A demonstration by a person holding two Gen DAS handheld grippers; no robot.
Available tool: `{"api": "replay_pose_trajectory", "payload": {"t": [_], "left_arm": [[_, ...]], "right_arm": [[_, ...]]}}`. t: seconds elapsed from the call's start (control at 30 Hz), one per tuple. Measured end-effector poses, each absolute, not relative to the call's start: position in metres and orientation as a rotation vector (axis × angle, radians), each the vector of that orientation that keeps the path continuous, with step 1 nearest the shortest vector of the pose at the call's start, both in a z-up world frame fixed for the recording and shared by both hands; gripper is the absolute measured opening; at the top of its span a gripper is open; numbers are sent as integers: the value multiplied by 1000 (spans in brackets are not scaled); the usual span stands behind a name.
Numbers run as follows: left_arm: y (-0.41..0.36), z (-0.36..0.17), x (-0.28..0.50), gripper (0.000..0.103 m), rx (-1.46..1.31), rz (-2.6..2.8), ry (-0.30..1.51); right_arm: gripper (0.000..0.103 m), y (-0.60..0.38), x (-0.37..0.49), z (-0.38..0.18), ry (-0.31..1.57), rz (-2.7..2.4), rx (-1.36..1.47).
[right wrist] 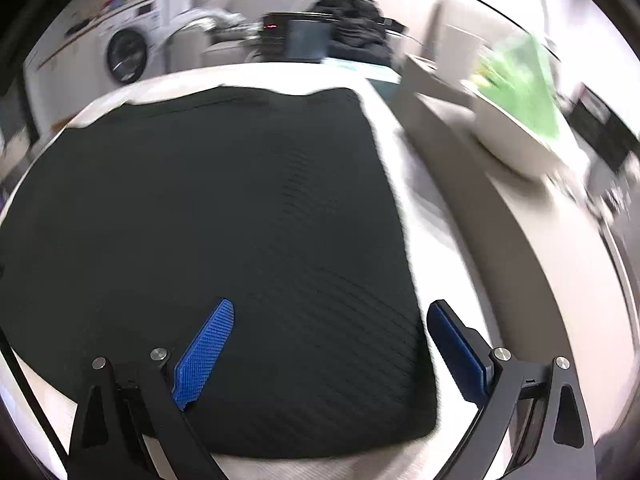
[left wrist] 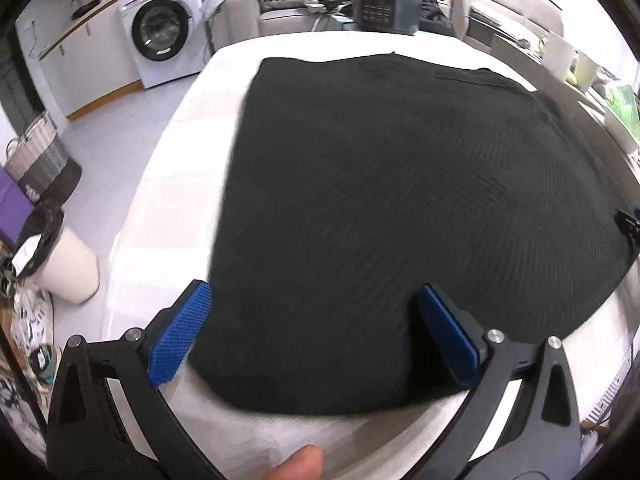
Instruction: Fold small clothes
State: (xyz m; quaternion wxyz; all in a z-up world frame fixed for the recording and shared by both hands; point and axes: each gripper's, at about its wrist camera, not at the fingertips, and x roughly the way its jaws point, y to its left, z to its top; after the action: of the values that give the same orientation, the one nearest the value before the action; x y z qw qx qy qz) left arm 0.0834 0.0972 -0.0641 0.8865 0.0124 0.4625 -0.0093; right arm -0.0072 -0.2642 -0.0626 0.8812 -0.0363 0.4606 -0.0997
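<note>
A black ribbed garment (left wrist: 400, 200) lies flat on the white table (left wrist: 172, 208), folded into a broad rectangle. My left gripper (left wrist: 316, 296) stands open over its near left corner, blue pads (left wrist: 180, 336) wide apart with nothing between them. In the right wrist view the same garment (right wrist: 224, 232) fills the middle. My right gripper (right wrist: 332, 312) hangs open above its near right corner, one pad (right wrist: 204, 352) over the cloth and the other beside its right edge. A fingertip (left wrist: 300, 464) shows at the bottom of the left wrist view.
A washing machine (left wrist: 160, 28) stands at the far left. A dark device with a keypad (left wrist: 380, 4) and piled clothes sit beyond the table's far edge. A bin (left wrist: 68, 264) and bags are on the floor to the left. A green item (right wrist: 524, 84) lies at the right.
</note>
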Motion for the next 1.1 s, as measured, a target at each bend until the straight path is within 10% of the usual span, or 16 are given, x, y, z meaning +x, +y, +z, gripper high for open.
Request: {"api": "replay_pose_trajectory", "payload": {"t": [0.67, 0.83, 1.1], "left_arm": [[148, -61, 14, 101, -179, 38, 987], [166, -55, -2, 74, -381, -75, 1034], [177, -57, -2, 70, -578, -148, 1009]], "right_arm": [[98, -275, -43, -53, 915, -261, -61], [98, -265, -50, -39, 873, -228, -30], [98, -219, -47, -36, 840, -120, -130]]}}
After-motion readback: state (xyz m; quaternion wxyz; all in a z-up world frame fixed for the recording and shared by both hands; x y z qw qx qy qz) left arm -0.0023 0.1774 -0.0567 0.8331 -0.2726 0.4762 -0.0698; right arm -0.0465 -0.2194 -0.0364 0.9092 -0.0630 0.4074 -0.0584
